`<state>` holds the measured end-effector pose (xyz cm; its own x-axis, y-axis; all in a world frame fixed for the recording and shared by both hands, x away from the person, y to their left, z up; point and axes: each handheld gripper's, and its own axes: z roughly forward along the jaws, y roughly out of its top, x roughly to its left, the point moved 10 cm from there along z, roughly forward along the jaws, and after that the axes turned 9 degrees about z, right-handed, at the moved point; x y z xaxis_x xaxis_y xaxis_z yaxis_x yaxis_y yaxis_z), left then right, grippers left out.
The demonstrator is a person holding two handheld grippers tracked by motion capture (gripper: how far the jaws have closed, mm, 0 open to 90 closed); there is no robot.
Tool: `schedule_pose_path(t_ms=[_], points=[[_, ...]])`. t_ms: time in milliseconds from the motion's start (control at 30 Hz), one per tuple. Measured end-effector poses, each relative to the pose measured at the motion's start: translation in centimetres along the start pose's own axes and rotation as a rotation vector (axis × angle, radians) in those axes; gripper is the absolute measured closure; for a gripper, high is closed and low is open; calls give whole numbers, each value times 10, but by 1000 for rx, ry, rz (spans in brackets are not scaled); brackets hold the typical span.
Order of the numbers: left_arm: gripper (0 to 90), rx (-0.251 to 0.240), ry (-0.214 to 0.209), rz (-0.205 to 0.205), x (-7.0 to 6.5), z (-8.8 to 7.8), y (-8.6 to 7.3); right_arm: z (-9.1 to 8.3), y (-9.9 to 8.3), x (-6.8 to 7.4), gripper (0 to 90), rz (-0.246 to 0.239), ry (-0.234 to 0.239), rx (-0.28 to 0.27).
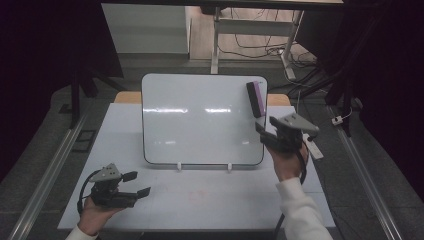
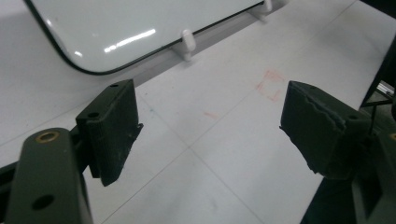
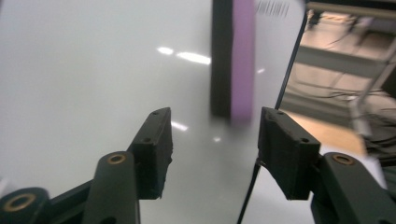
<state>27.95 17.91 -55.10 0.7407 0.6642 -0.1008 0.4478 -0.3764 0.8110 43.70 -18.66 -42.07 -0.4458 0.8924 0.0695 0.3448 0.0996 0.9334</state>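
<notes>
The eraser (image 1: 255,98) is a slim block with a black felt side and a purple back, sitting on end against the top right corner of the whiteboard (image 1: 200,120), close to the board's dark rounded edge. In the right gripper view the eraser (image 3: 233,56) stands just ahead of the jaws, its black strip on the left and purple strip on the right, its lower end a little blurred.

The right gripper (image 1: 264,131) hangs just below the eraser, near the board's right edge, with its jaws apart and nothing between them; the eraser is free of it.

The whiteboard is clean and glossy, propped tilted on two small white feet on the pale table (image 1: 200,200).

The left gripper (image 1: 137,184) rests low at the near left of the table, well apart from the board, jaws spread wide and empty over the bare tabletop, where faint red marks (image 2: 271,86) show.
</notes>
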Motion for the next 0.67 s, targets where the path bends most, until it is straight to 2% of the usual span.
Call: schedule_pose_path(t_ms=[100,167,300,467,667], points=[[200,9,11,-10,4,2,-3,-20,-36,-1,436,-6,72,43],[200,13,17,-16,6,3,-5,-30,-59,-3,429,-11,100,78],[200,15,27,-25,9,4,-7,-45,-91,-6,426,-30,161,117],[200,20,40,-18,10,4,-9,-48,-112,-9,417,-36,206,153],[199,14,48,-16,12,2,-9,-46,-122,-9,404,-53,228,178]])
